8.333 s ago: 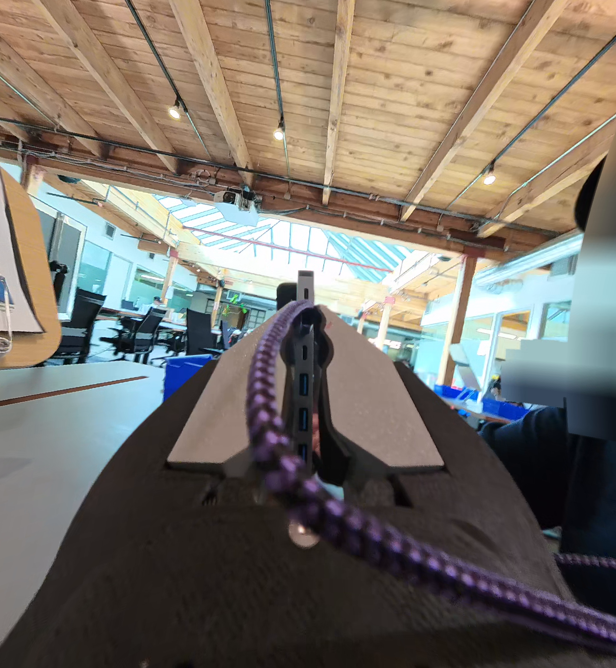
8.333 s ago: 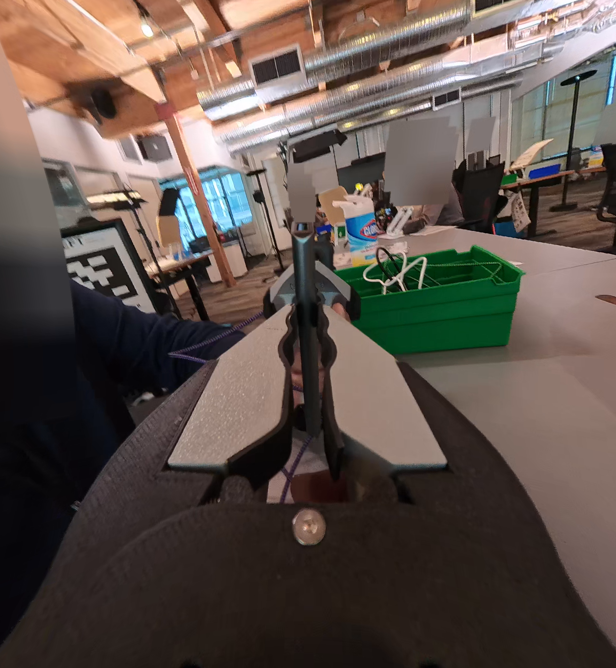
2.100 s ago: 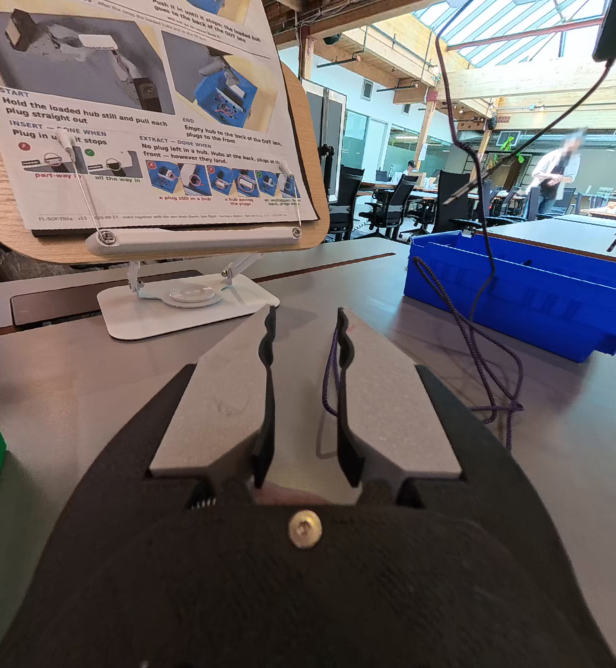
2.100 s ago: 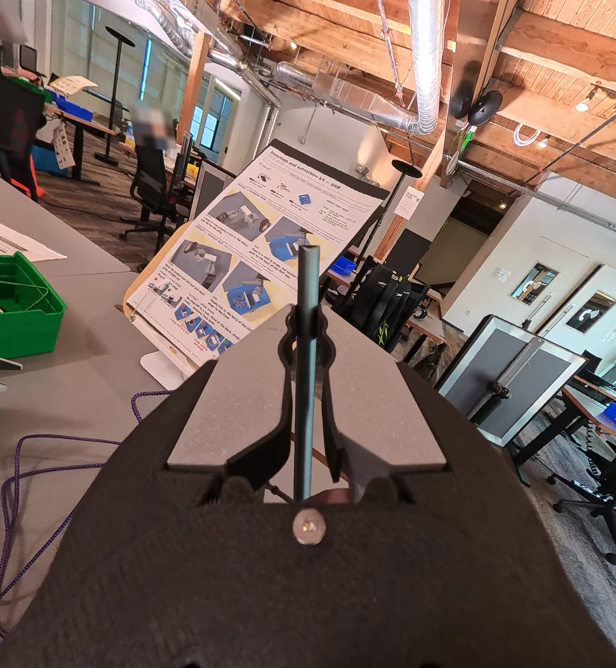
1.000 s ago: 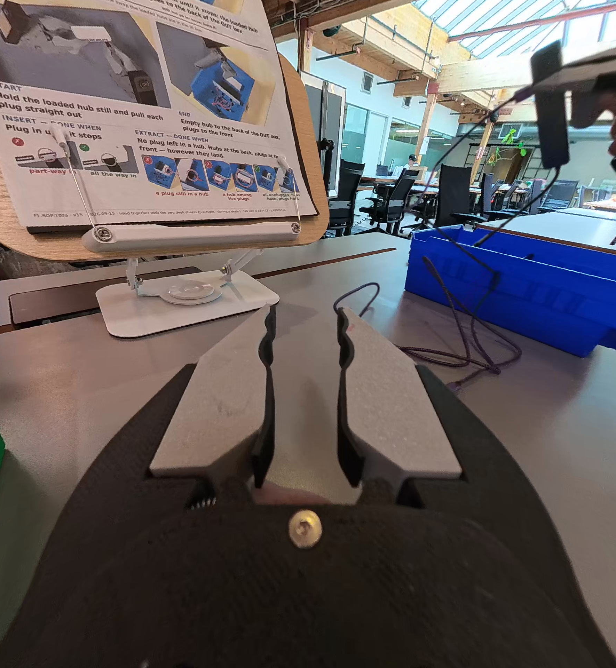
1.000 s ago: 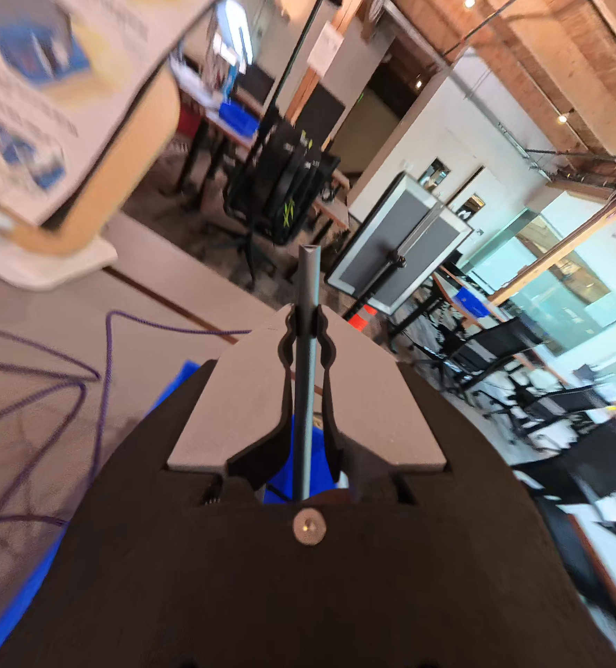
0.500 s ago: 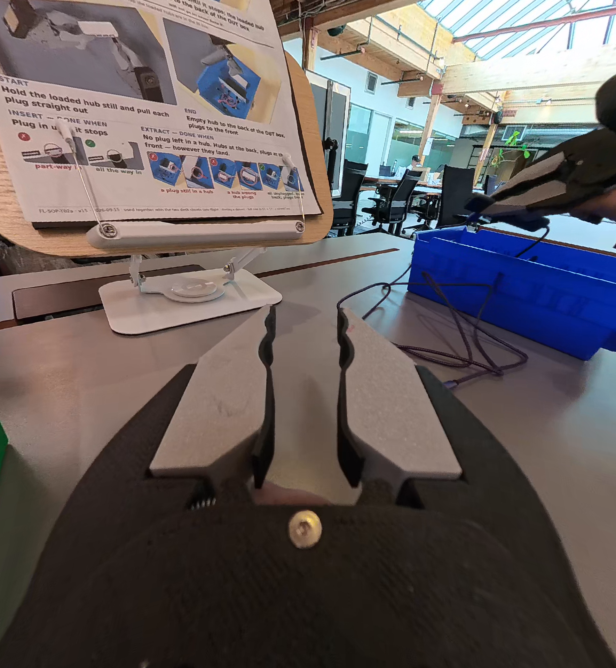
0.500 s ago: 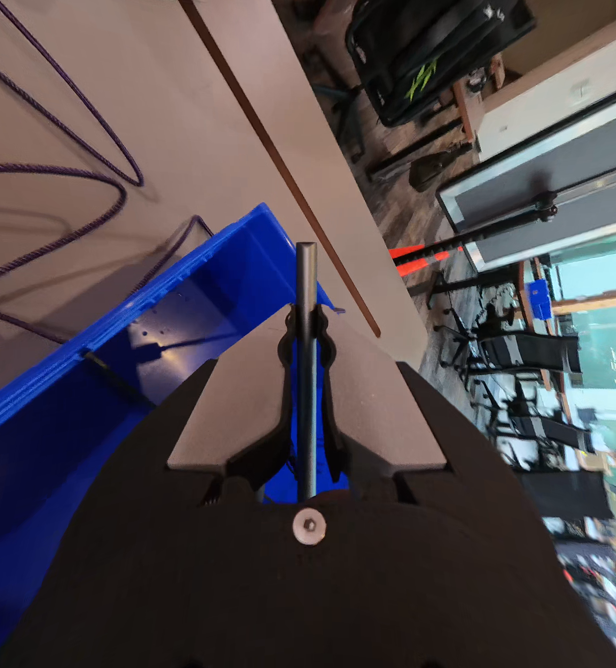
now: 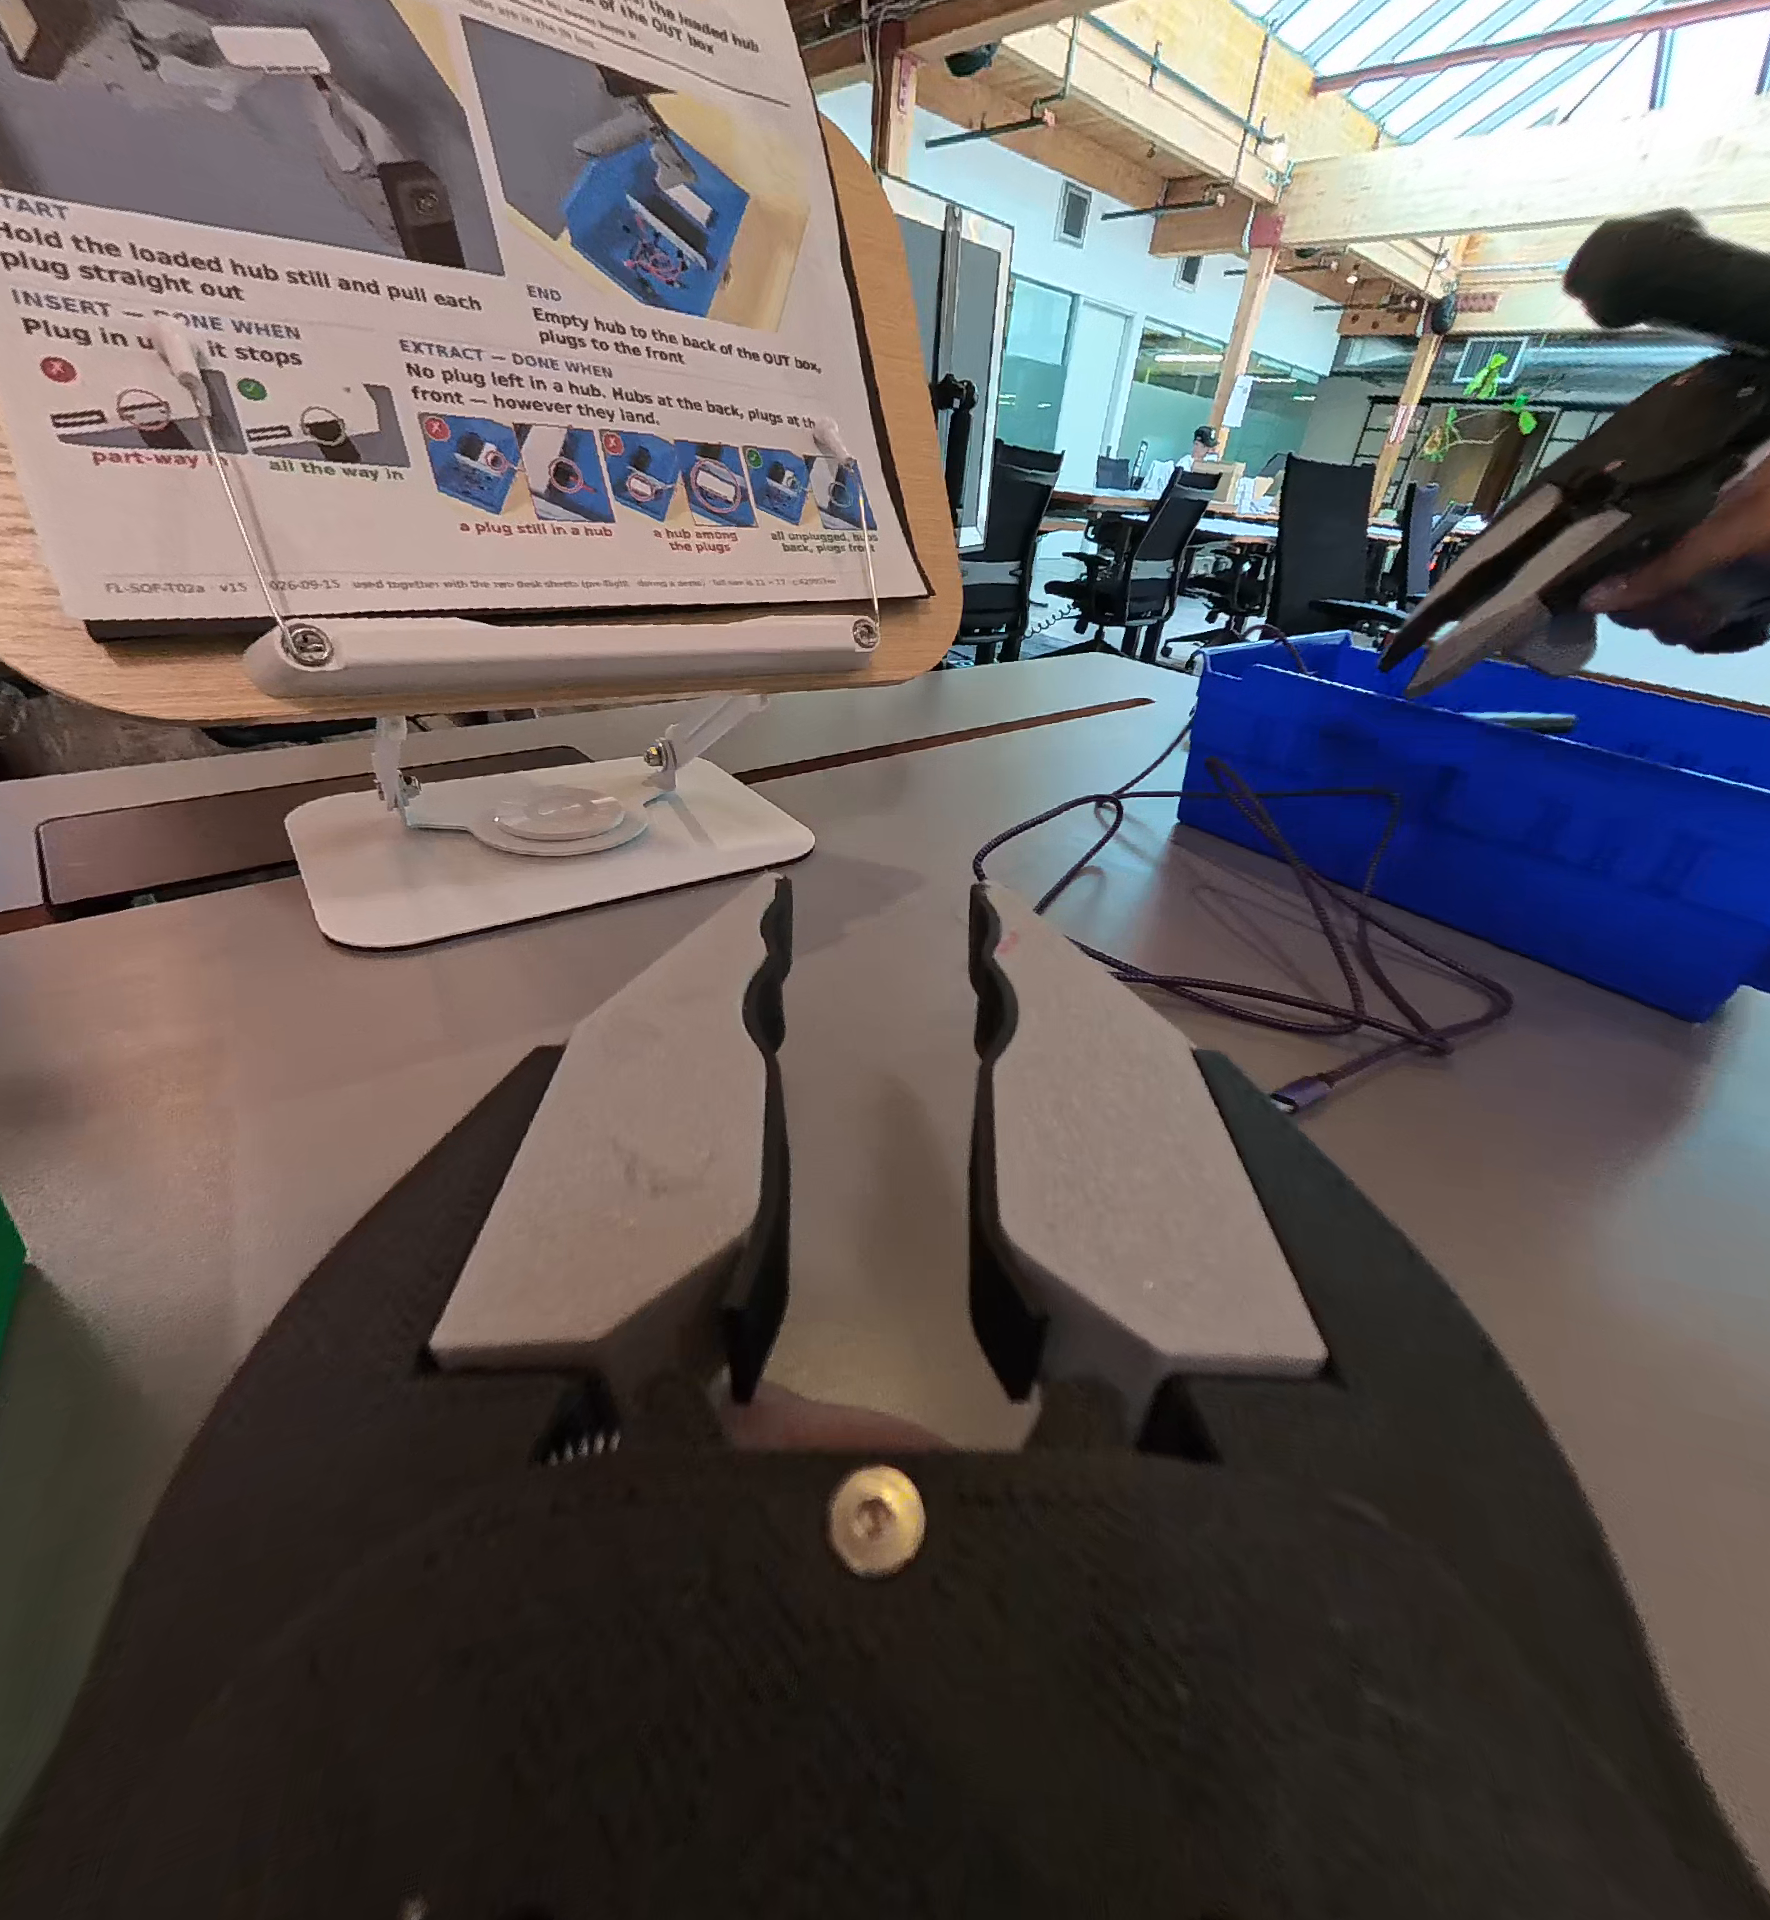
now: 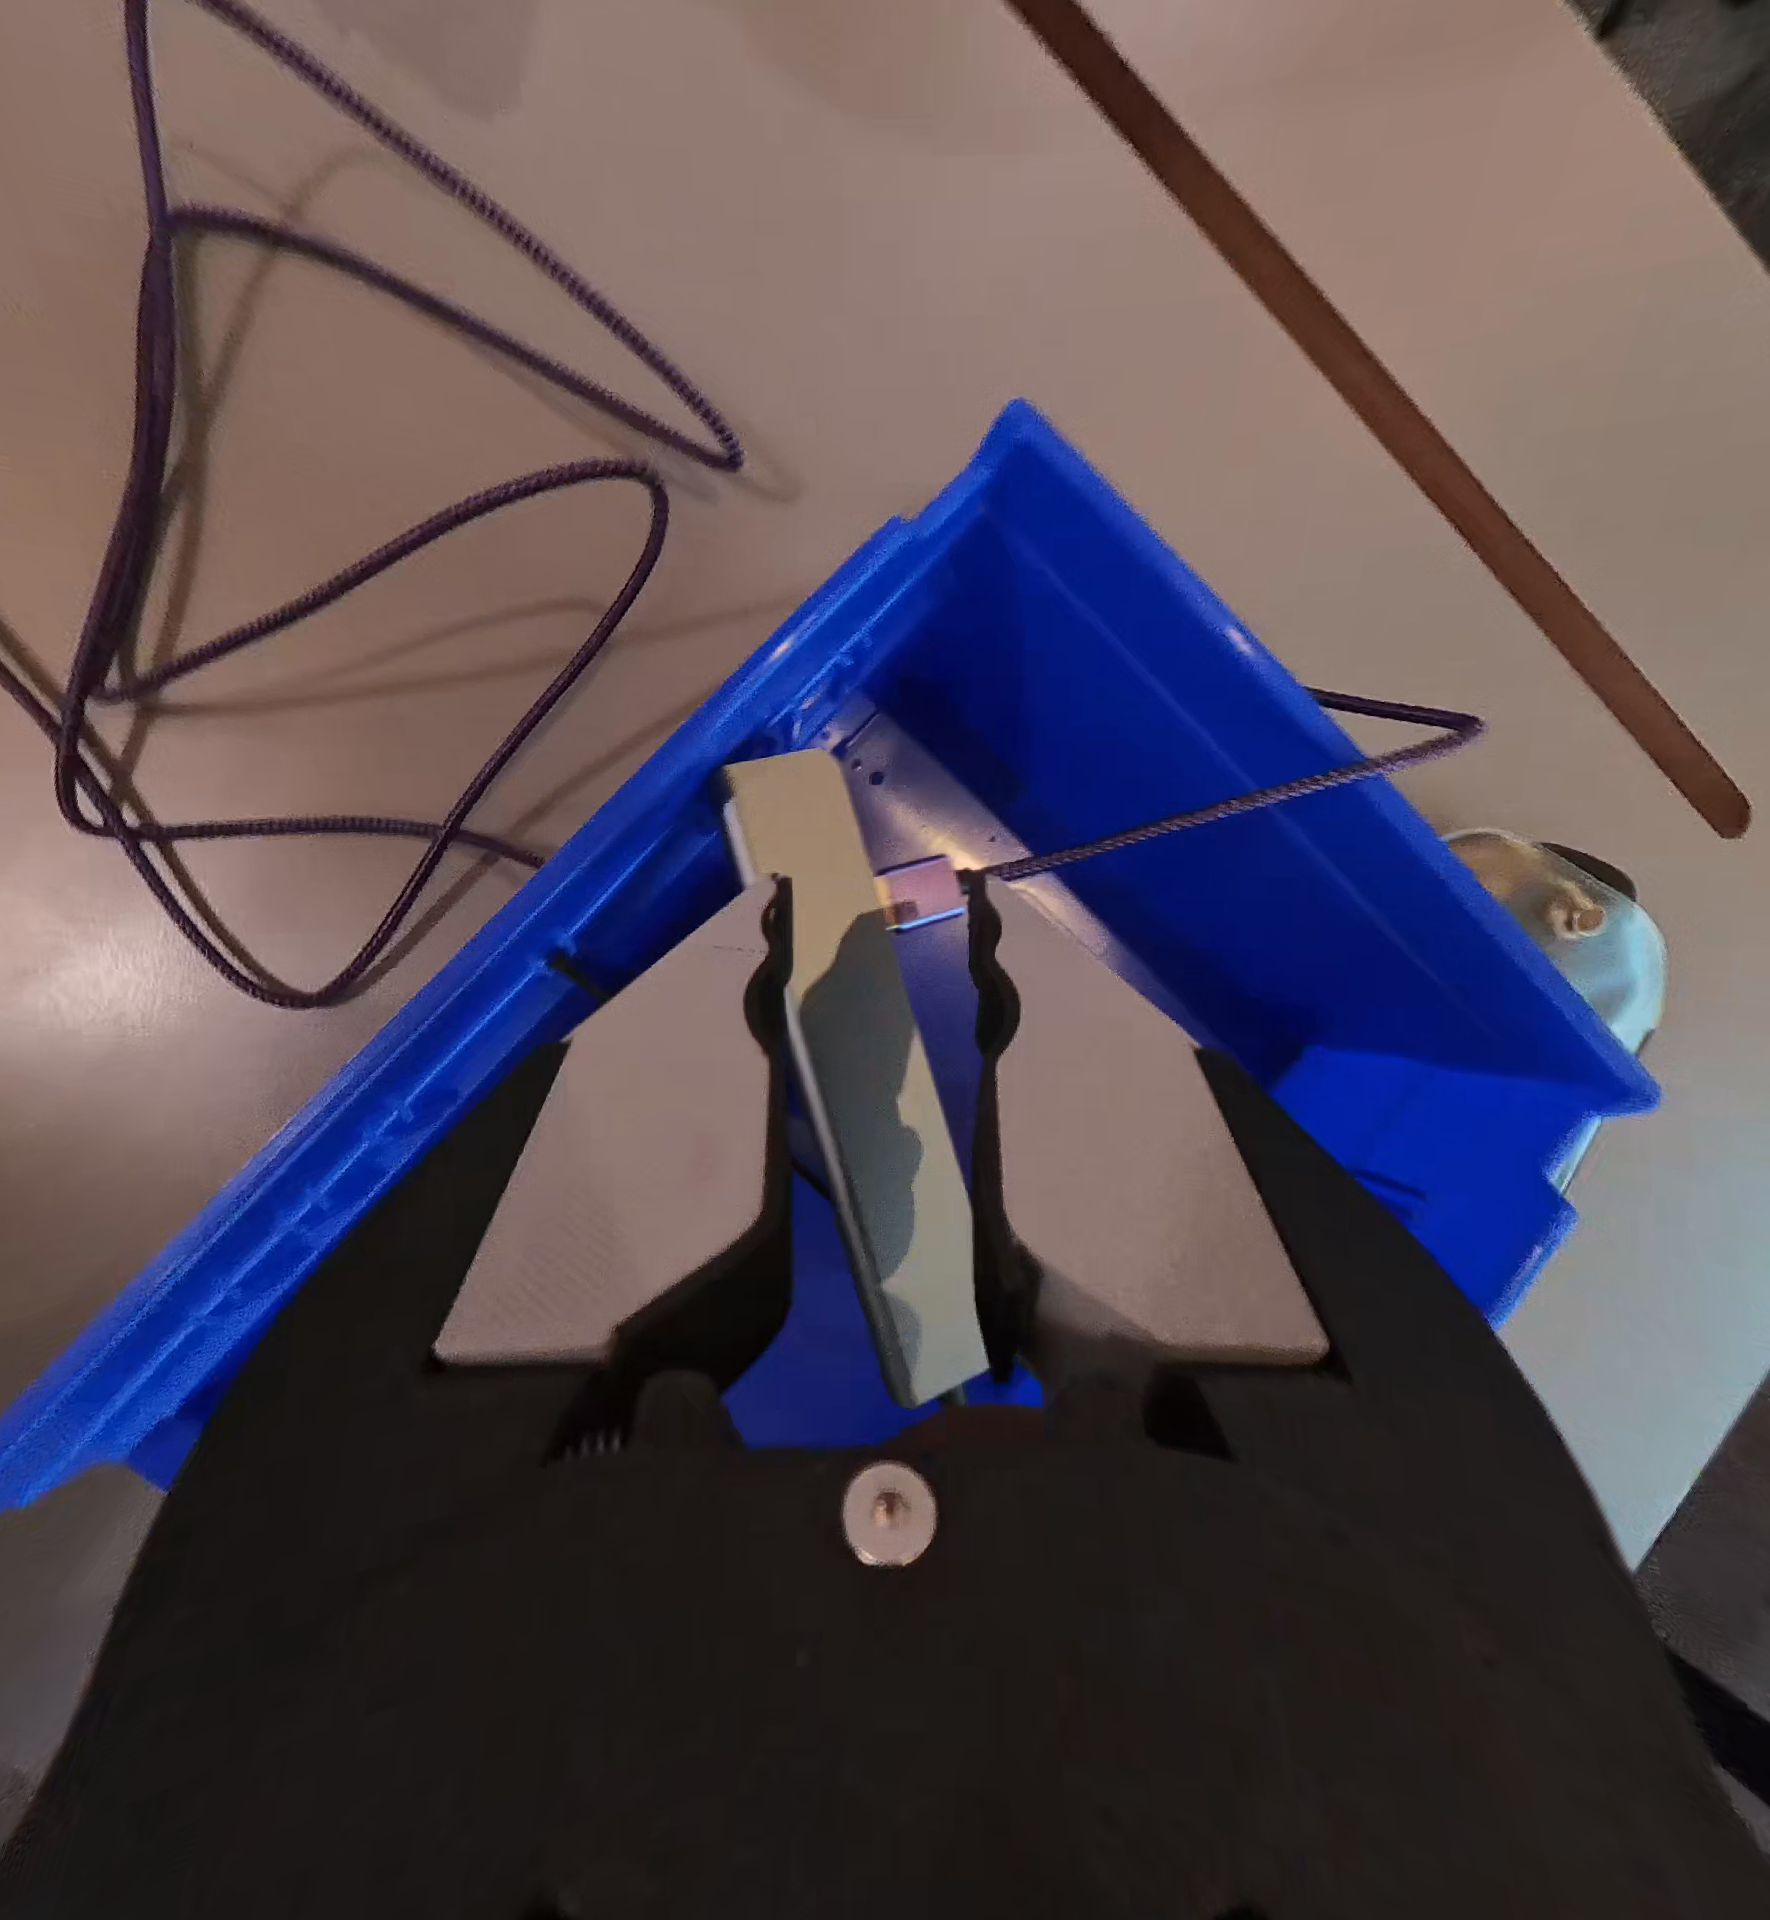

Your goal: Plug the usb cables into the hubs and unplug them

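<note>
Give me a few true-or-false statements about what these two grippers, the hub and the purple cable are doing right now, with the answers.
1. The right gripper has its jaws apart above the blue bin. True.
2. The grey USB hub is clamped tight between the right gripper's fingers. False: the fingers stand apart and the hub lies loose between them, over the bin.
3. The left gripper holds the purple cable. False: it is open and empty; the cable lies on the table.
4. A purple plug sits in the hub's side. True.
5. The bin is green. False: it is blue.
</note>
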Demonstrator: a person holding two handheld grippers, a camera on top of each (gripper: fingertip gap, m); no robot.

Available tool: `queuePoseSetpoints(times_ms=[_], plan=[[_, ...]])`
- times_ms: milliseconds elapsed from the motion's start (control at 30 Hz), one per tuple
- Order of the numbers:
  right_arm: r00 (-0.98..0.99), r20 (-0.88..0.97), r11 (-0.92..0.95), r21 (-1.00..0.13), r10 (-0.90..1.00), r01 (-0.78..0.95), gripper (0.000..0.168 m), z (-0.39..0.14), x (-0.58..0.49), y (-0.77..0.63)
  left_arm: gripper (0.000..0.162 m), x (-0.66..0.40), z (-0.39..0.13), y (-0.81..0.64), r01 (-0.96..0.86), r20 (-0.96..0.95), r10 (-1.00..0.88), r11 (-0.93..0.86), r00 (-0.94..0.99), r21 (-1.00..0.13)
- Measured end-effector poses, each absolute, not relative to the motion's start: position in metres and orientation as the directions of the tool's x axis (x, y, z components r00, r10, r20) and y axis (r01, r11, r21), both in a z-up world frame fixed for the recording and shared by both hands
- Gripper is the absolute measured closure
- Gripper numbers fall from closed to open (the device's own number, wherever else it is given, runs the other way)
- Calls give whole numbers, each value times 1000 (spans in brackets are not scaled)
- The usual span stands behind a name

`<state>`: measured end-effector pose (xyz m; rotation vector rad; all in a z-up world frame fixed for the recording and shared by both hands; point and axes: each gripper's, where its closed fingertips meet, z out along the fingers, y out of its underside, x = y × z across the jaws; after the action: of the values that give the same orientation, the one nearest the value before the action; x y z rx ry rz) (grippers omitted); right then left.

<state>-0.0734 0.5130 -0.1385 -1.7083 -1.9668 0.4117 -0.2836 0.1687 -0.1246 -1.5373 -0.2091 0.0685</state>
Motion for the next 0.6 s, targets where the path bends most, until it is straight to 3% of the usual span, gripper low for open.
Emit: queuePoseSetpoints(times_ms=[167, 267, 367, 600], plan=[[-1, 105, 73, -680, 995, 730, 136, -103, -85, 511, 131, -280, -121, 169, 83, 89, 162, 46, 983, -996], [-122, 20, 97, -735, 992, 671, 116, -81, -101, 454, 131, -277, -121, 170, 80, 86, 153, 44, 984, -996], [-291, -23, 200, -674, 956, 711, 96, -91, -110, 379, 131, -276, -122, 171, 74, 78, 152, 34, 985, -997], [-403, 35, 379, -421, 915, 824, 90, -174, -128, 296, 131, -282, -121, 167, 88, 95, 169, 45, 981, -995]])
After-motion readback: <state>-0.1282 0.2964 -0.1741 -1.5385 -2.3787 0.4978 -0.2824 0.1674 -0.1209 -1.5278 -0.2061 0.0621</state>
